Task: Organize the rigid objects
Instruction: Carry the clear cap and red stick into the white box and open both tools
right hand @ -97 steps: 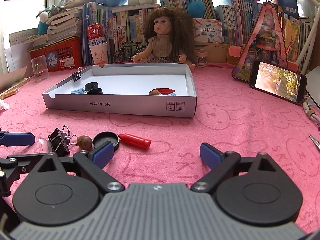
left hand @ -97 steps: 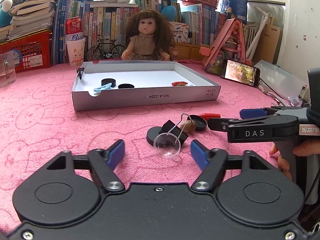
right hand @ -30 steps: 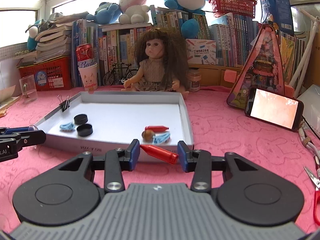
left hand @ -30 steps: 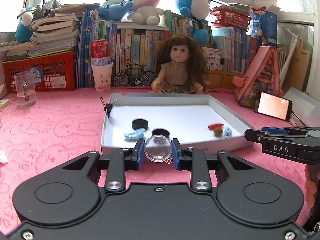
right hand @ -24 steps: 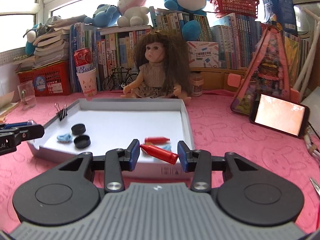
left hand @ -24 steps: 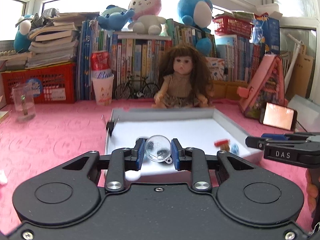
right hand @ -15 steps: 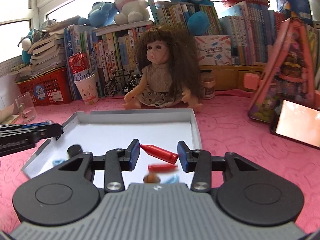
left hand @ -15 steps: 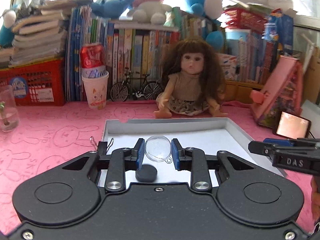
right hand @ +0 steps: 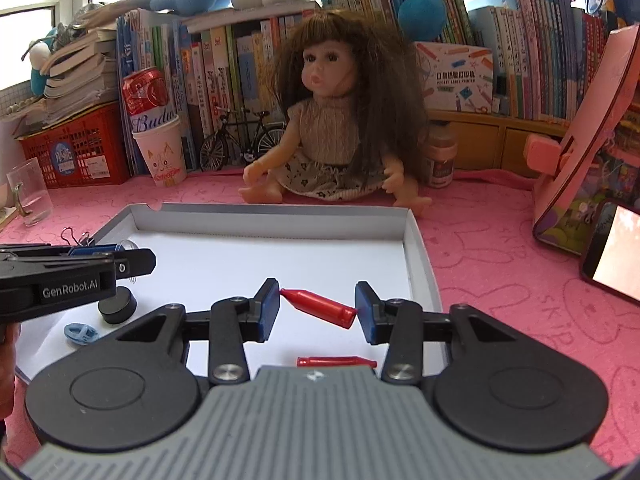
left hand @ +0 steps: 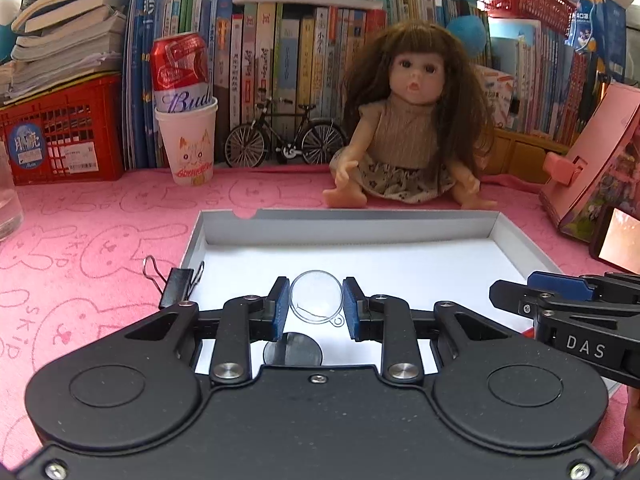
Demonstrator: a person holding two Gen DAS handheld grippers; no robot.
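Note:
My left gripper is shut on a clear round plastic lens and holds it above the left part of the white cardboard tray. My right gripper is shut on a red pointed cap above the tray's right part. In the tray lie a black disc, a blue clip and another red piece. A black disc shows under my left gripper. A black binder clip grips the tray's left wall.
A doll sits just behind the tray. A paper cup with a red can, a model bicycle, a red crate and books line the back. A phone and pink stand are at right. A glass stands at left.
Both grippers have moved forward over the tray, each still holding its object. The doll and the tray's far wall look nearer.

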